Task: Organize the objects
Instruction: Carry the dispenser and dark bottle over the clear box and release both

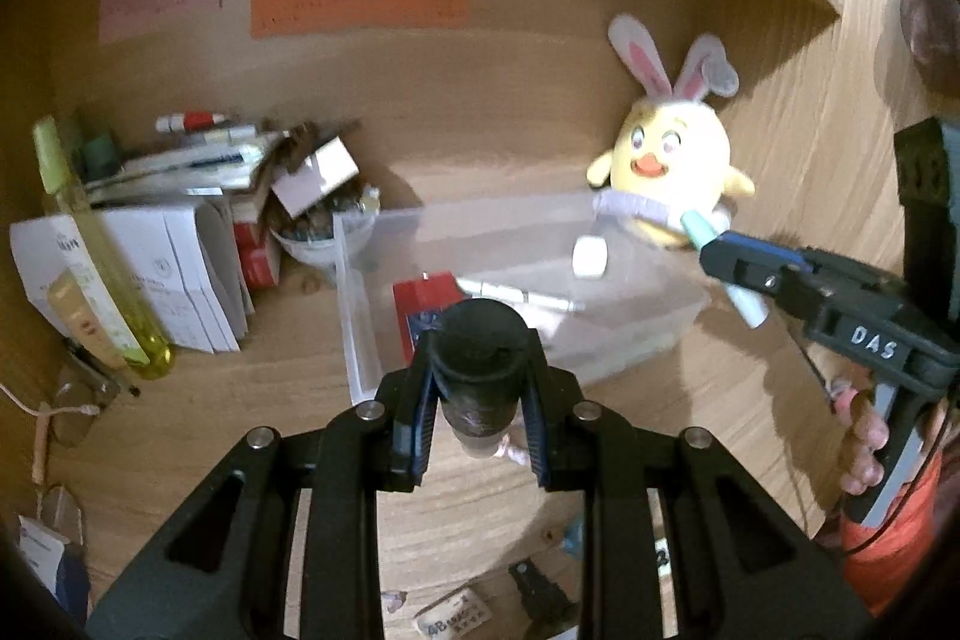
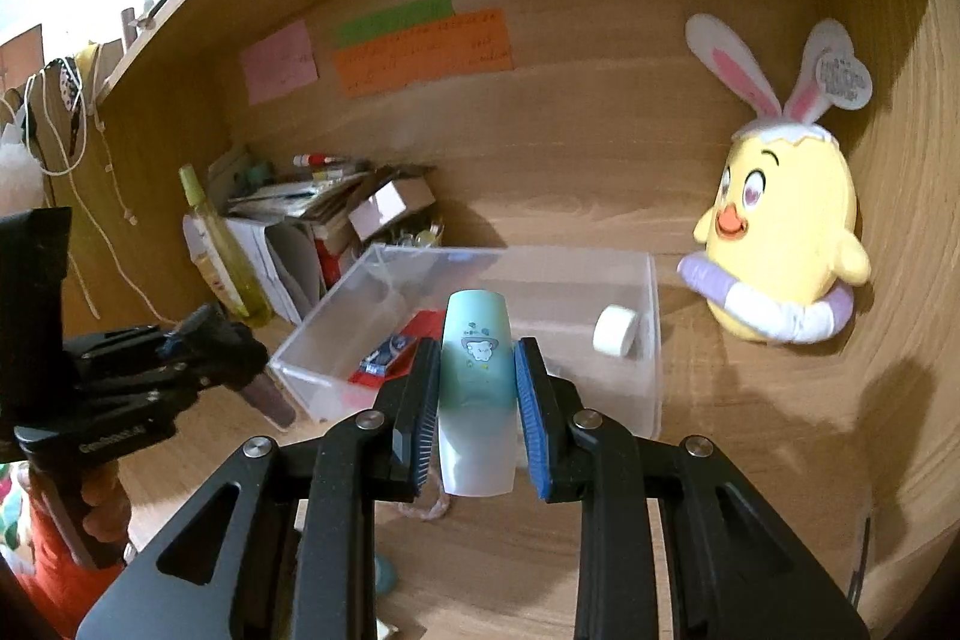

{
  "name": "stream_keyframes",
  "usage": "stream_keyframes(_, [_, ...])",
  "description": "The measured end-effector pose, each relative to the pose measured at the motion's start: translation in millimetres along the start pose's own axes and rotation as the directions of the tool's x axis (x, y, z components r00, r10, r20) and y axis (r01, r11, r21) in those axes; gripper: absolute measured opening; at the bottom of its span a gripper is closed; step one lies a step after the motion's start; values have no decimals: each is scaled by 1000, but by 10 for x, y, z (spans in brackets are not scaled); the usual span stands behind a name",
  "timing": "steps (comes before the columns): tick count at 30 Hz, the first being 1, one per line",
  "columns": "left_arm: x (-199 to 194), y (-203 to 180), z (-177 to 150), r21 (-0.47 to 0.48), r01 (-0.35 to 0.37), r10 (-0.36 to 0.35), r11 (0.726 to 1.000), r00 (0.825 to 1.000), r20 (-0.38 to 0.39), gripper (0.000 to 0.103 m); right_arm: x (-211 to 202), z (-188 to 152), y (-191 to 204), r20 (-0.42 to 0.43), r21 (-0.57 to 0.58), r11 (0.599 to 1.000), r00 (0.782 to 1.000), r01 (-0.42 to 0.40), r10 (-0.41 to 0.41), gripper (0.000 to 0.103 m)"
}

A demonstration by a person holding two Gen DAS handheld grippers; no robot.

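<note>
Tube-shaped and pale teal, the small tube [image 2: 477, 388] sat pinched between the pads of the right gripper [image 2: 477, 400] at the centre of the right wrist view, its long axis running up the frame along the fingers, rounded end pointing toward the clear plastic box [image 2: 651, 316]; in the left wrist view the same tube [image 1: 723, 268] lay slanted at right of centre, crossing the jaws. The left gripper [image 1: 479, 406] held a dark capped bottle [image 1: 478, 358] at lower centre of its view, jaws closed on its sides, cap pointing away from the camera toward the box [image 1: 351, 304]. Inside the box lay a red and blue packet [image 2: 393, 355] toward the left, a white roll [image 2: 615, 330] toward the right, and a white pen-like stick [image 1: 522, 293] across the middle. A yellow chick plush [image 2: 780, 244] with rabbit ears leaned at the right, just beside the box.
</note>
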State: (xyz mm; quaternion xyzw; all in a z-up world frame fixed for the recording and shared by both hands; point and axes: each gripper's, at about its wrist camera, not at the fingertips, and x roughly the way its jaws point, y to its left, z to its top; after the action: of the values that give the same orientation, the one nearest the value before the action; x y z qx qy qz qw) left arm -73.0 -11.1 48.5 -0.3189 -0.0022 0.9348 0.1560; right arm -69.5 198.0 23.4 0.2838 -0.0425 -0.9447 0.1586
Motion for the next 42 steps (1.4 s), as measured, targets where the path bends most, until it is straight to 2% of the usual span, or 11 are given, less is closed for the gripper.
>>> stream_keyframes(7, [-56,4,207,-19,19,-18,1000,999,48,25,85,170,-48,20,-29,1000,1000,5,-5,23])
stream_keyframes(14, [25,-43,352,-7,7,-7,1000,998,67,25,204,353,-91,36,-60,998,999,28,-26,23])
stream_keyframes(21, [335,55,436,-56,-6,7,998,1000,18,25,479,448,-84,6,-107,992,998,59,-59,23])
stream_keyframes(32, [798,160,376,-76,-87,81,993,994,-77,25,976,292,-196,-103,-104,992,991,77,-88,23])
stream_keyframes(37, [959,174,303,-75,-74,64,994,990,-122,25,1158,196,-217,-146,-114,989,984,89,-105,23])
stream_keyframes(42, [977,149,272,-72,-45,35,996,991,-131,25,1275,120,-197,-185,-132,987,976,89,-113,23])
